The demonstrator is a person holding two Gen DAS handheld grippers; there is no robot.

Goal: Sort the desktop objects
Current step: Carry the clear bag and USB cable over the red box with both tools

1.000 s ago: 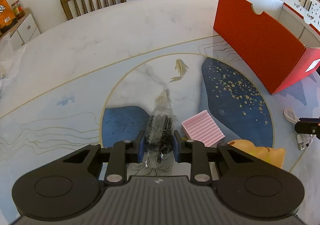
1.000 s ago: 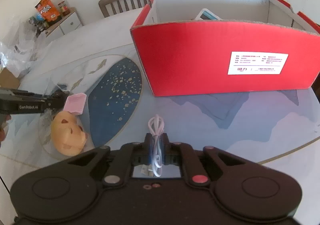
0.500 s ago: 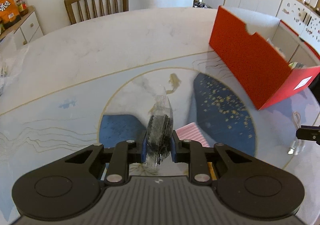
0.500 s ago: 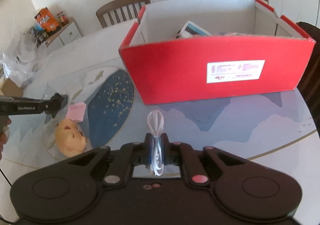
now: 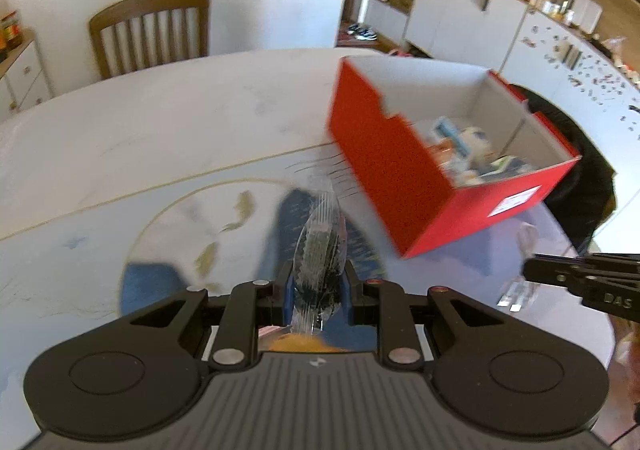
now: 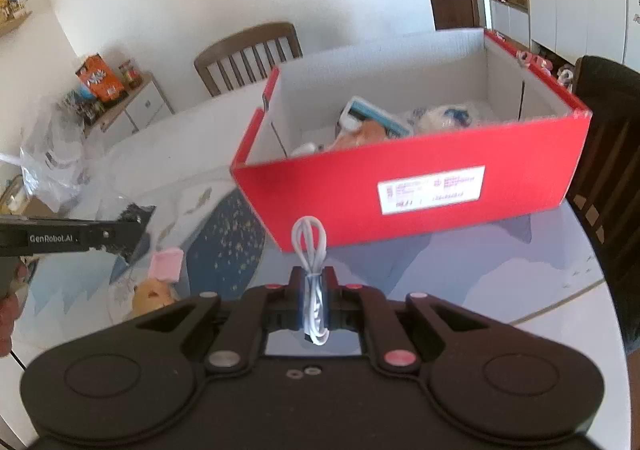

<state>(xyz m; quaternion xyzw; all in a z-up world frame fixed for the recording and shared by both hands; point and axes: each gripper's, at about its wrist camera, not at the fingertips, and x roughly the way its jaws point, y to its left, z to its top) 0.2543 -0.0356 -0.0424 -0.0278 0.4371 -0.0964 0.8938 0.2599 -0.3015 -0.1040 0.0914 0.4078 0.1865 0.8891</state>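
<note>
Step in hand, by judgement: carry to the box. Both grippers hold a load in the air short of the box [image 6: 408, 186], which stands open-topped toward the far right edge of the tabletop [image 5: 132, 122] and already contains several items.

Left gripper [image 5: 318, 286]: jaws closed narrow on a clear bag [image 5: 320, 250] with dark contents. The bag's long axis runs forward along the fingers, its crimped end pointing ahead toward the box's near left corner.

Right gripper [image 6: 314, 304]: jaws closed narrow on a coiled white cable [image 6: 310, 250]. The coil's long axis also runs along the fingers; the looped end points forward at the box's labelled front wall, the plug end back toward the camera.

Next move, by judgement: raise each load over the box rim, advance until it is above the interior, then open the jaws. The front wall must be cleared first.

A pink pad [image 6: 168, 264] and an orange toy [image 6: 154, 296] lie on the tabletop, left of the box, not yet sorted.
</note>
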